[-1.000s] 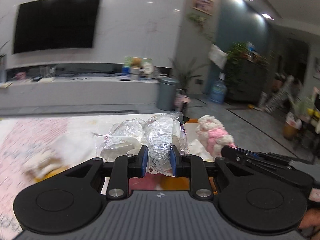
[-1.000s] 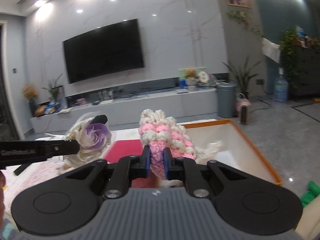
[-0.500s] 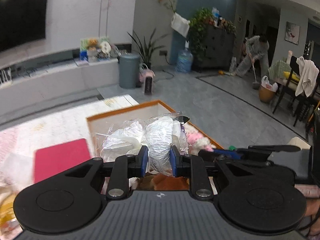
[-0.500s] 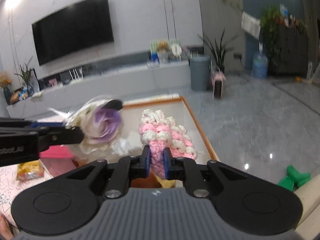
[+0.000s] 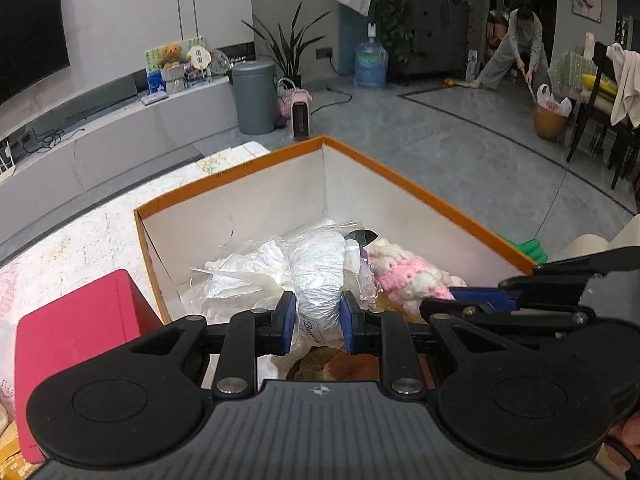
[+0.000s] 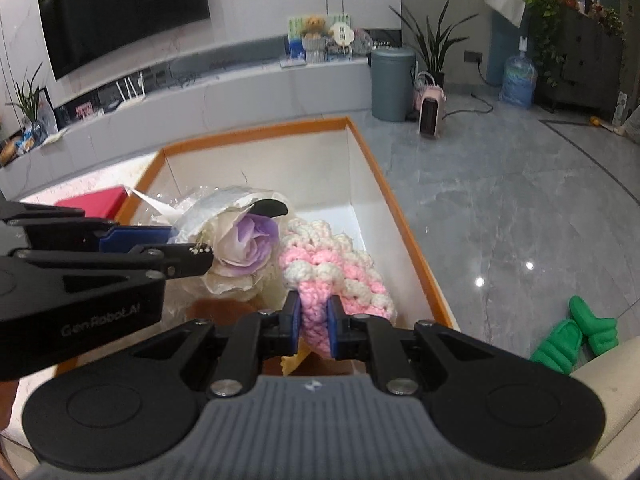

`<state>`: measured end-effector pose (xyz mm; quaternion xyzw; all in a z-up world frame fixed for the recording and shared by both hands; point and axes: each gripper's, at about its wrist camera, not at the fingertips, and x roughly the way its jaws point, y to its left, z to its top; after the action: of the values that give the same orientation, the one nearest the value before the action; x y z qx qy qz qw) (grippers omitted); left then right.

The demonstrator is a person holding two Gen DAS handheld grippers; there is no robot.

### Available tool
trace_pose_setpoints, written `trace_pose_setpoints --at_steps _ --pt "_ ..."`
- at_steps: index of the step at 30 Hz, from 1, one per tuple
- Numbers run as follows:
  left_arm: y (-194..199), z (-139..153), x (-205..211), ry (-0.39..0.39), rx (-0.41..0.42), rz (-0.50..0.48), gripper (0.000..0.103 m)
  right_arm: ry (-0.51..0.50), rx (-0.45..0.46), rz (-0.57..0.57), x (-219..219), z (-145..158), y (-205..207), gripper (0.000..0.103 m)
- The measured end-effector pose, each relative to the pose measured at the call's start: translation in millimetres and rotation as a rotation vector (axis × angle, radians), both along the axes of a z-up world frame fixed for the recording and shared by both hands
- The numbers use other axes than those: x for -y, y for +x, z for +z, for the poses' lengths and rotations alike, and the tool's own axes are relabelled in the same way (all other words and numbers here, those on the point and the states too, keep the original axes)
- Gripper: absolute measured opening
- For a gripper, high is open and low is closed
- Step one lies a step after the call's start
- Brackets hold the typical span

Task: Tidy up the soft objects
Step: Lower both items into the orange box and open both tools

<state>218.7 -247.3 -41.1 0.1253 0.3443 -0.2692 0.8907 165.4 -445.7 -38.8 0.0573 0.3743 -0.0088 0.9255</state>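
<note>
My left gripper (image 5: pixel 318 322) is shut on a plastic-wrapped fabric flower (image 5: pixel 316 272), white with a purple bloom, also seen in the right wrist view (image 6: pixel 244 244). It hangs inside the orange-rimmed white box (image 5: pixel 400 178). My right gripper (image 6: pixel 314 326) is shut on a pink and cream crochet piece (image 6: pixel 332 272), held inside the same box (image 6: pixel 380 184) just right of the flower. The crochet piece also shows in the left wrist view (image 5: pixel 408 274). The two grippers are side by side, the left one (image 6: pixel 176 254) at left in the right wrist view.
A red box (image 5: pixel 76 332) lies left of the orange box on the patterned tabletop (image 5: pixel 60 248). A green toy (image 6: pixel 572 336) lies on the grey floor at right. A TV console, a grey bin (image 6: pixel 390 84) and a person sweeping (image 5: pixel 516 48) are far behind.
Both grippers swung right from over the table and lowered their loads into the orange box. Both stay shut on their objects.
</note>
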Motion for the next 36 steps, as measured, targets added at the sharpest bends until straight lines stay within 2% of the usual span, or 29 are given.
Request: trace_pose_setpoints --at_steps 5,10,19,24,28,31,36 --pt "10.3 -7.7 2.9 0.01 -0.043 0.015 0.027 -0.013 -0.044 0.002 -0.2 -12.2 6.5 0.012" --pt "6.6 -14.1 8.1 0.053 -0.034 0.008 0.027 -0.026 -0.067 0.008 -4.3 -18.3 6.2 0.014" --pt "7.0 -14.2 11.0 0.092 -0.067 0.023 0.032 -0.059 -0.115 0.02 -8.9 -20.8 15.7 0.02" --pt "8.9 -10.7 1.8 0.065 -0.095 0.049 0.051 -0.08 -0.13 0.026 -10.7 -19.2 16.1 0.022" --pt "5.9 -2.8 -2.3 0.052 -0.076 0.044 0.06 -0.103 -0.125 0.027 -12.3 -13.0 13.1 0.035" --pt "-0.1 9.2 -3.4 0.024 -0.038 0.044 0.064 -0.102 -0.118 0.03 -12.7 -6.1 10.4 0.036" --pt "-16.7 32.7 -7.1 0.013 0.043 0.026 0.065 -0.079 -0.102 0.027 -13.5 10.5 2.1 0.036"
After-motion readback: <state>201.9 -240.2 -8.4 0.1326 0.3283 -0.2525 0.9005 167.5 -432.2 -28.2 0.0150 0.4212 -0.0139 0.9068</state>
